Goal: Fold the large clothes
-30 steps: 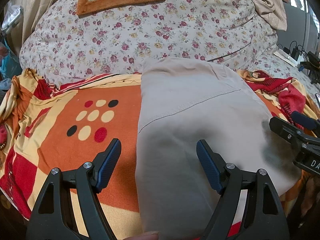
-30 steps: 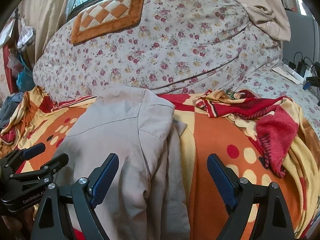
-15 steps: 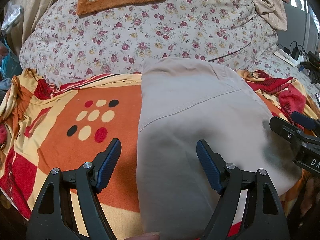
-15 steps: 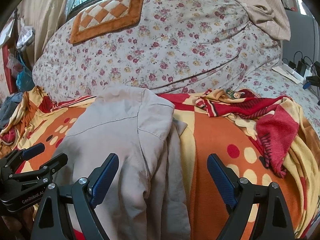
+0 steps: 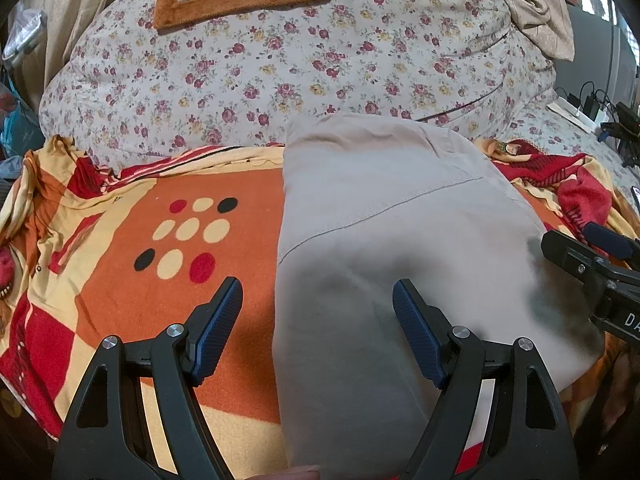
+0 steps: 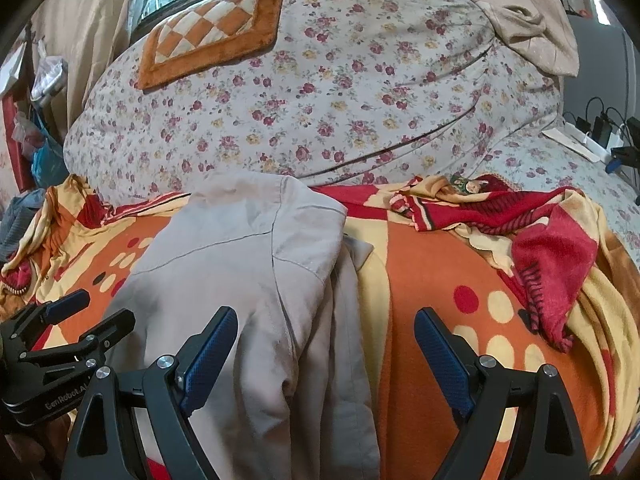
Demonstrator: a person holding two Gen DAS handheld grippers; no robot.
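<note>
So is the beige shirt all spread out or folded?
Partly folded: the beige shirt has its sleeve lying alongside, left edge straight.

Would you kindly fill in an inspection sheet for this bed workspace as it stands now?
Surface: orange patterned blanket spread over the bed, bunched at its right end.
Job's things: beige shirt lying on the blanket, sides folded in.
Clutter: floral duvet heaped behind; checkered orange mat on top of it.
Grippers: left gripper and right gripper open above the shirt, holding nothing.
Cables: chargers and power strip at far right.
Surroundings: beige curtain, window.
</note>
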